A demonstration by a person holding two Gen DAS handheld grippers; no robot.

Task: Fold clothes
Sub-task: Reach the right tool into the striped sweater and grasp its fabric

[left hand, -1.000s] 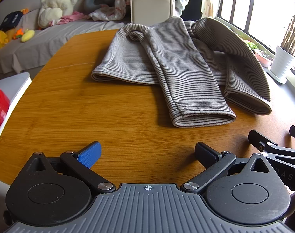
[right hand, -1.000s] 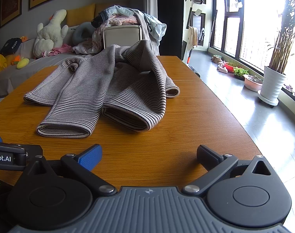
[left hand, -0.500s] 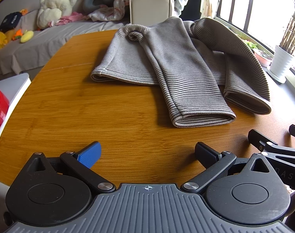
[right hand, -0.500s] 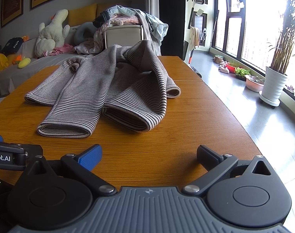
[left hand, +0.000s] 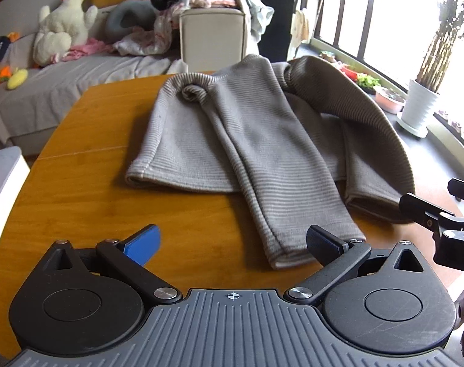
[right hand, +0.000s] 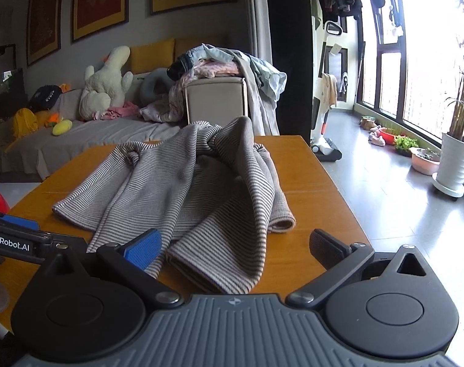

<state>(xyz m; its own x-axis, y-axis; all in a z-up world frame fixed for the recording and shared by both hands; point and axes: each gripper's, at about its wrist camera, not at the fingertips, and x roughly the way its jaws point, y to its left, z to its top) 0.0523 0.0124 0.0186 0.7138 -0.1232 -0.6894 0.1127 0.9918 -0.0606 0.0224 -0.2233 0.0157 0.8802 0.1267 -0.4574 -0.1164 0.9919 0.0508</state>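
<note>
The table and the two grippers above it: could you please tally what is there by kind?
Striped sweater: 1, lying on the wooden table.
Grippers: 2, the left gripper and the right gripper, both with jaws open and holding nothing.
Total: 3.

both grippers point(left hand: 232, 241) point(right hand: 233, 244) moved forward, closer to sweater point(left hand: 256, 140) (jaws wide)
</note>
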